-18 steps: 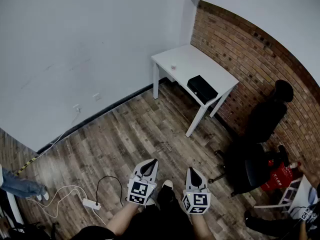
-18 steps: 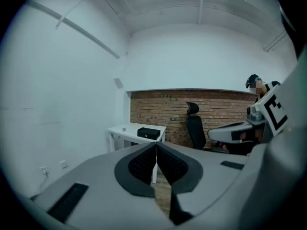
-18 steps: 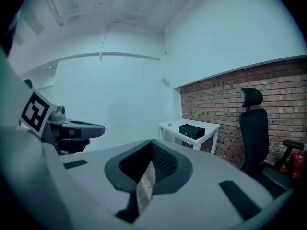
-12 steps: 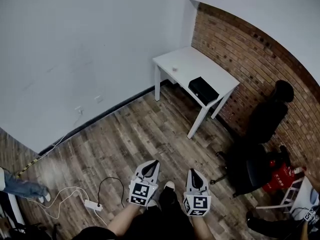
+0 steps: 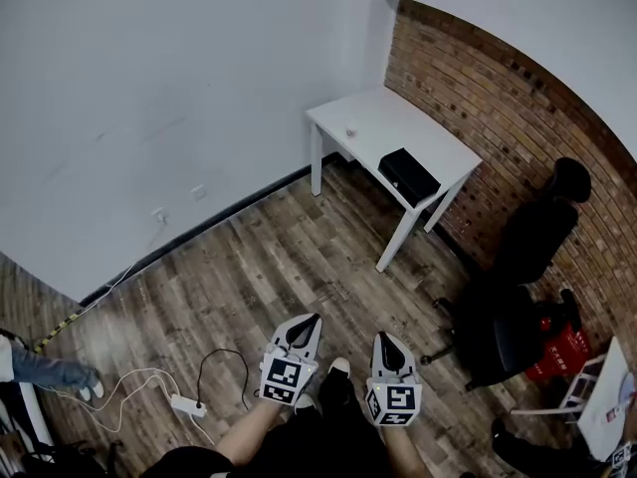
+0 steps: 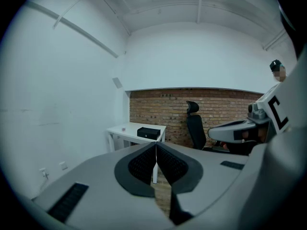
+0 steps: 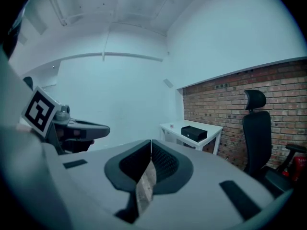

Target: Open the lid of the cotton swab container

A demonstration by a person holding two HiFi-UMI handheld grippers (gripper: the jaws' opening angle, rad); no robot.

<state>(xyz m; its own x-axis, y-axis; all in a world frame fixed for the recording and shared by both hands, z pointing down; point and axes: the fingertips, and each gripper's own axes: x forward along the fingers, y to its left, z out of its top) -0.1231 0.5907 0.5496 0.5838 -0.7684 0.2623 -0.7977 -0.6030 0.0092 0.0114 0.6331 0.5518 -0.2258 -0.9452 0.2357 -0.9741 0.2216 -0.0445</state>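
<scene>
A white table (image 5: 438, 145) stands far ahead against the brick wall. On it lie a black box (image 5: 408, 175) and a small pale object (image 5: 349, 132), too small to tell what it is. Both grippers hang low in front of me over the wooden floor, well short of the table. My left gripper (image 5: 313, 319) is shut with nothing in it, its tips (image 6: 156, 143) closed together. My right gripper (image 5: 382, 338) is shut and empty too, seen in its own view (image 7: 151, 142). The table (image 6: 125, 129) and box (image 7: 194, 133) show beyond the jaws.
A black office chair (image 5: 537, 232) stands right of the table by the brick wall (image 5: 498, 98), with a red object (image 5: 557, 352) near it. A white power strip with cables (image 5: 184, 404) lies on the floor at left. Someone's legs (image 5: 40, 371) show at the left edge.
The head view has shifted slightly, so the table sits a little further right in it. Both grippers stay shut and side by side.
</scene>
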